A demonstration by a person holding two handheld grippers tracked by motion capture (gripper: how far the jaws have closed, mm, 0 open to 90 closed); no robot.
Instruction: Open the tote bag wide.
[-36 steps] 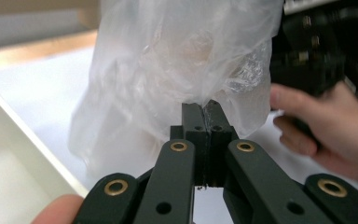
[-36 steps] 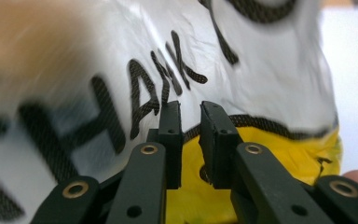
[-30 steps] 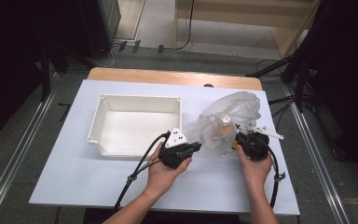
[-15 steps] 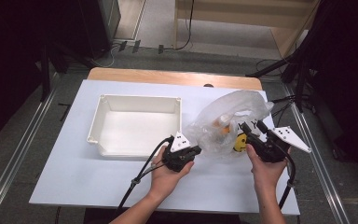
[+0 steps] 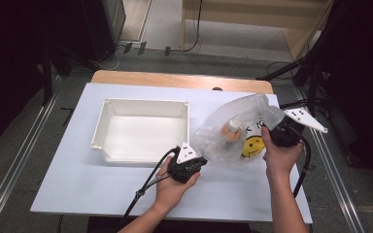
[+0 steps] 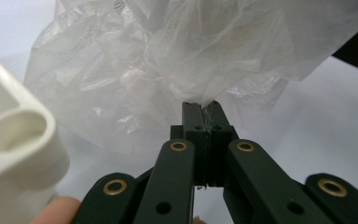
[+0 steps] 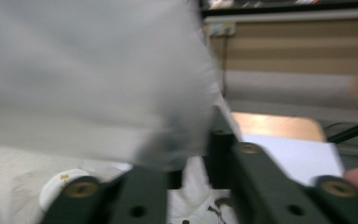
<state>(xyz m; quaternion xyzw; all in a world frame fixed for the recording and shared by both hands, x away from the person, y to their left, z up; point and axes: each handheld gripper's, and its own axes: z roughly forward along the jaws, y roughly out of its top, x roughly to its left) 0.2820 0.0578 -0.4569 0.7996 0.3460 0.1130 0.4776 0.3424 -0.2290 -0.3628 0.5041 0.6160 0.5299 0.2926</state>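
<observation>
The left gripper [image 5: 200, 161] lies low in the left hand [image 5: 172, 182], jaws pressed together on clear film. The right gripper [image 5: 272, 127] is raised in the right hand [image 5: 280, 156]; its jaws have just been closing on film.

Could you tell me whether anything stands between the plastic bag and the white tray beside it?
Nothing visible does. The plastic bag sits just right of the white tray, with bare table between them. The left gripper is shut on the bag's lower edge, the right gripper at its upper right side.
</observation>
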